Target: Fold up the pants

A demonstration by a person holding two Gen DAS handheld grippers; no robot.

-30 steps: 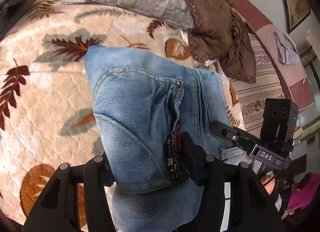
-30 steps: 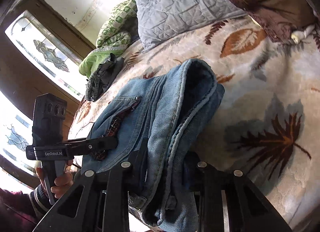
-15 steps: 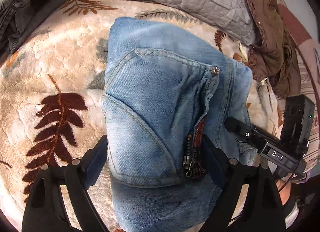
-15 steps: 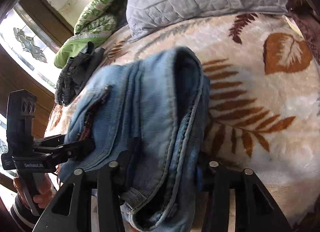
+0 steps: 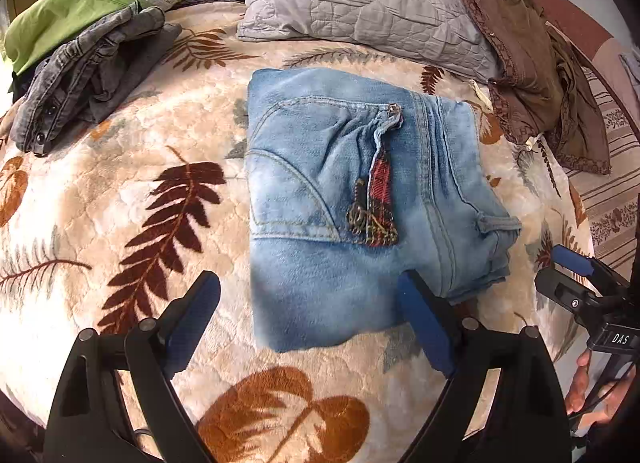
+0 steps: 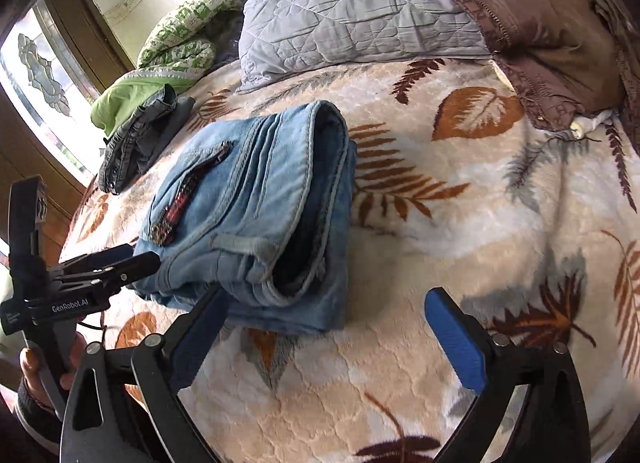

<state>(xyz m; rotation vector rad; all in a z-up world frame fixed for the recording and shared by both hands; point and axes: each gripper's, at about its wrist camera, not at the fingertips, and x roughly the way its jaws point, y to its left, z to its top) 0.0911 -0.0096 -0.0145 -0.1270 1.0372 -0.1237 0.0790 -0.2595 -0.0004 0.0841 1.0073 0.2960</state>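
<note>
Releasing the folded pants (image 5: pixel 360 203) onto the bed (image 5: pixel 120 223): left tool (image 5: pixel 308 323) wide, empty; right tool (image 6: pixel 328 339) opening, empty. Next, judged: withdraw both tools clear of the near hem.

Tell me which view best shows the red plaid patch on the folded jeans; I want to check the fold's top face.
The left wrist view: it looks down on the jeans, so the plaid patch lies fully exposed. The right wrist view catches it obliquely, as a thin strip.

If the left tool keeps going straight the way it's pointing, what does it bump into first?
Probably the folded jeans. They lie just ahead between the left tool's open fingers, though depth is hard to judge.
</note>
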